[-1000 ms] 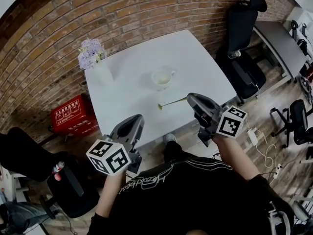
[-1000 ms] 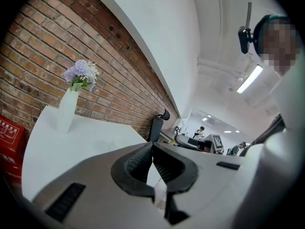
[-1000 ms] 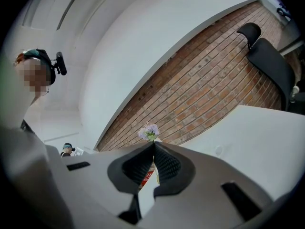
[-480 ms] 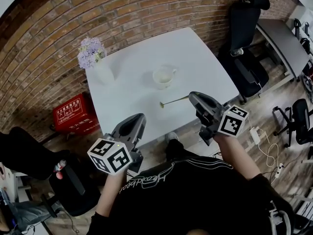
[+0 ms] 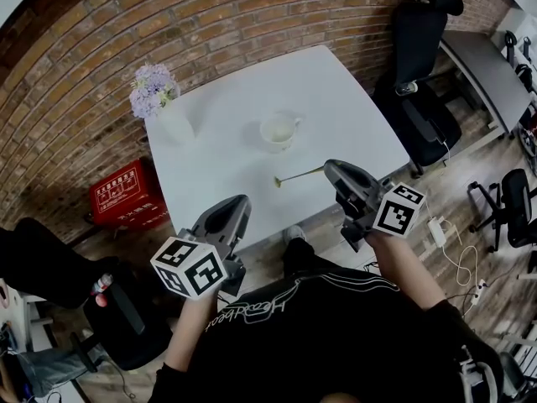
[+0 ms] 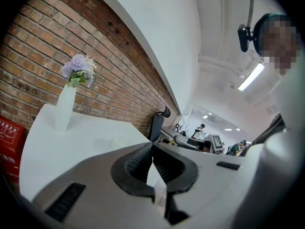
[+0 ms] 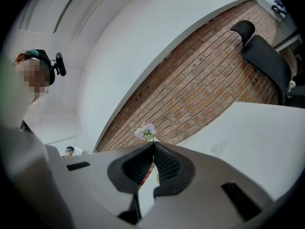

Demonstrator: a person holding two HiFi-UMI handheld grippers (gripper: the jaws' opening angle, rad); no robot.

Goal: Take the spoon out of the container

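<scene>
White surface holds the cup; the spoon lies at its 5 o'clock, already out. Left tool and right tool are closed, empty. Back away slowly, don't bump it.

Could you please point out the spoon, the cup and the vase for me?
spoon (image 5: 299, 175), head view, middle of its handle
cup (image 5: 278, 132), head view, its inside
vase (image 5: 174, 126), head view, its white body
</scene>
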